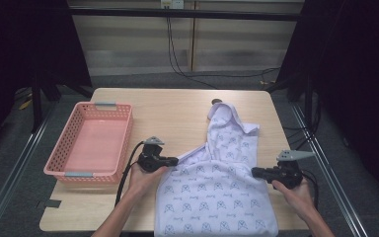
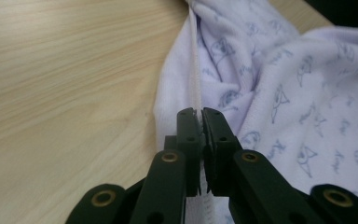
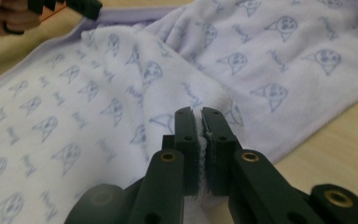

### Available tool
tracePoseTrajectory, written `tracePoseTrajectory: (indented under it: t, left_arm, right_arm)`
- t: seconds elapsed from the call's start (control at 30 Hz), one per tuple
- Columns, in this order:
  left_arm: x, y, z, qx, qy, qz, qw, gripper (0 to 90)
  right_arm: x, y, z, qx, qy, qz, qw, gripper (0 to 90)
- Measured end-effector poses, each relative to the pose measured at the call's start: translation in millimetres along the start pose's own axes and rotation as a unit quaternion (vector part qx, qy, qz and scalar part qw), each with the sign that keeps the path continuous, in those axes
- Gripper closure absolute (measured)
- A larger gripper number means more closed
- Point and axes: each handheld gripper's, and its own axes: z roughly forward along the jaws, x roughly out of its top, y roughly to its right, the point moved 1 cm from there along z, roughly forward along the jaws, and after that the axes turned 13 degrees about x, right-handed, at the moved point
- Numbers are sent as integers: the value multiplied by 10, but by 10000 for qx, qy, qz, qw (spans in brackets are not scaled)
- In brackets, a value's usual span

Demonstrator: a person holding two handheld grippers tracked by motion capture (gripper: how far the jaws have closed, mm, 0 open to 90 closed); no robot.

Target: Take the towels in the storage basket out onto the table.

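My left gripper [image 2: 200, 113] and right gripper [image 3: 199, 112] each clamp an edge of the pale lilac printed hooded towel [image 1: 217, 187] on the wooden table [image 1: 172, 111]. Grasp step complete; next, I judge, lift both together to fold.

On the table [image 1: 177, 106], the basket [image 1: 91, 143] lies at nine o'clock, the hooded garment [image 1: 217, 187] at five o'clock, its hood [image 1: 225, 118] pointing to twelve o'clock
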Motion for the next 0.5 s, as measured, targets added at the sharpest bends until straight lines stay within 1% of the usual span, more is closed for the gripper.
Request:
tracePoseTrajectory:
  t: [0.03, 0.07, 0.1, 0.13, 0.17, 0.2, 0.23, 0.27, 0.33, 0.37, 0.4, 0.43, 0.47, 0.5]
  left_arm:
    - [-22, -10, -68, -96, 58, -63, 9999, 863]
    - [-48, 2, -144, -129, 109, -112, 9998, 863]
    - [-73, 16, -206, -207, 139, -128, 9996, 863]
    - [-124, 61, -301, -388, 191, -178, 9989, 863]
    - [-157, 91, -358, -304, 203, -130, 9992, 863]
    - [-207, 115, -423, -215, 220, -134, 9994, 863]
    - [-262, 108, -479, -219, 185, -194, 9994, 863]
    - [-319, 116, -529, -156, 151, -246, 9995, 864]
    - [-442, 134, -618, -42, 101, -230, 9997, 864]
    - [-503, 129, -656, -8, 21, -292, 9996, 864]
    - [-592, 121, -703, -105, -94, -375, 9992, 863]
    - [-632, 126, -718, -106, -127, -367, 9992, 858]
    - [-669, 113, -727, -209, -180, -375, 9989, 838]
    - [-697, 92, -725, -543, -238, -447, 9972, 779]
  right_arm:
    - [-59, -65, -40, -23, -48, -47, 10000, 852]
    - [-112, -110, -73, -27, -124, -69, 9999, 852]
    - [-167, -148, -105, -63, -166, -70, 9998, 852]
    - [-207, -171, -133, -83, -175, -67, 9998, 852]
    - [-269, -204, -179, -38, -211, -15, 9998, 852]
    - [-303, -226, -205, -41, -247, -8, 9997, 852]
    - [-345, -255, -236, -25, -275, -6, 9996, 852]
    - [-386, -277, -257, 7, -349, 5, 9994, 851]
    - [-463, -321, -281, -2, -455, 35, 9990, 850]
    - [-494, -337, -293, 21, -527, 60, 9986, 849]
    - [-515, -354, -309, 3, -544, 91, 9985, 844]
    - [-529, -361, -331, 6, -471, 110, 9988, 785]
    - [-527, -362, -344, -44, -379, 175, 9991, 716]
    - [-520, -353, -353, -73, -279, 194, 9994, 654]
